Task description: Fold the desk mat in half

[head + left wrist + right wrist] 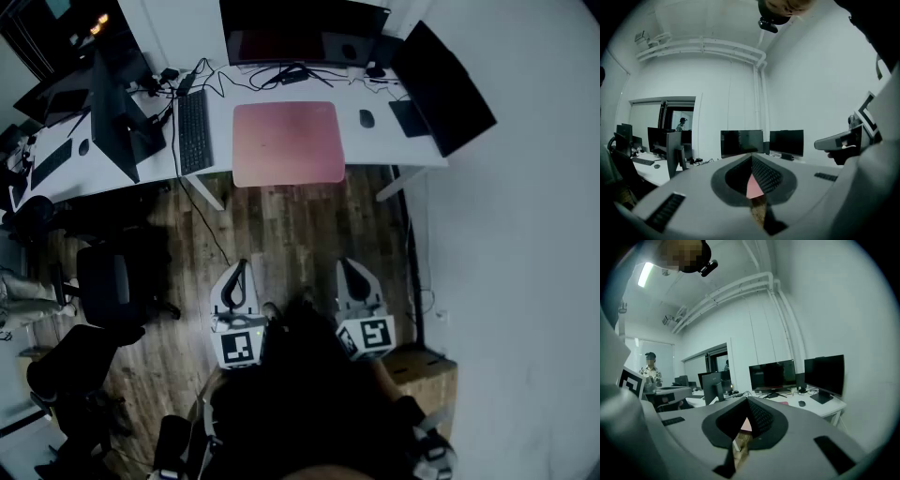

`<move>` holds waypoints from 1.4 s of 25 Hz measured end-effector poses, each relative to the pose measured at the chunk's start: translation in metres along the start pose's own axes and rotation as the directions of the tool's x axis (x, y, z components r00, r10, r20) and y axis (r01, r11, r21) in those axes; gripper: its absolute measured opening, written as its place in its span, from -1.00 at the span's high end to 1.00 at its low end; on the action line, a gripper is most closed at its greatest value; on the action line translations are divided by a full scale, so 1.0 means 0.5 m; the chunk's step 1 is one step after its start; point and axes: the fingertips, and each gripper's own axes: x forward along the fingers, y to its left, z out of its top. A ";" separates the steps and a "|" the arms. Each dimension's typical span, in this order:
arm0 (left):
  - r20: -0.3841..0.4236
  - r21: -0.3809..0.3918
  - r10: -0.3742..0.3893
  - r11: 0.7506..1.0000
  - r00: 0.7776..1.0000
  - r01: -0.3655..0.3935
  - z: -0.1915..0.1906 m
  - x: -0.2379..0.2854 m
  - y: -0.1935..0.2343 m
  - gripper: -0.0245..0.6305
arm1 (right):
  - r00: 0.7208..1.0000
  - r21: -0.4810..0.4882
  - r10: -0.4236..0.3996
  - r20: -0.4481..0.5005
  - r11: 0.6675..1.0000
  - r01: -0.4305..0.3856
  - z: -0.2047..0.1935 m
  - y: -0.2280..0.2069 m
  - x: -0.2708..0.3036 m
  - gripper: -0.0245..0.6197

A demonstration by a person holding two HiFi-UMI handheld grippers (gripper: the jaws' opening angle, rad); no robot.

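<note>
A pink desk mat (288, 142) lies flat and unfolded on the white desk (375, 145), its front edge at the desk's front rim. Both grippers hang close to the person's body over the wooden floor, well short of the desk. The left gripper (236, 277) is shut with nothing in it, and so is the right gripper (353, 275). In the left gripper view the jaws (752, 158) meet, and a sliver of the pink mat (754, 187) shows beyond them. In the right gripper view the jaws (746, 402) are likewise together, pointing toward the desk.
A black keyboard (194, 131) lies left of the mat and a mouse (366, 118) right of it. One monitor (300, 33) stands behind the mat, another (441, 84) at the right. Office chairs (112, 281) stand to the left, a cardboard box (424, 370) at the right.
</note>
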 end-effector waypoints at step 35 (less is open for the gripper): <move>-0.083 -0.010 -0.092 0.996 0.992 0.092 -0.144 0.018 0.059 0.53 | 0.995 -0.072 -0.080 -0.059 0.995 0.076 -0.075 0.036 0.020 0.50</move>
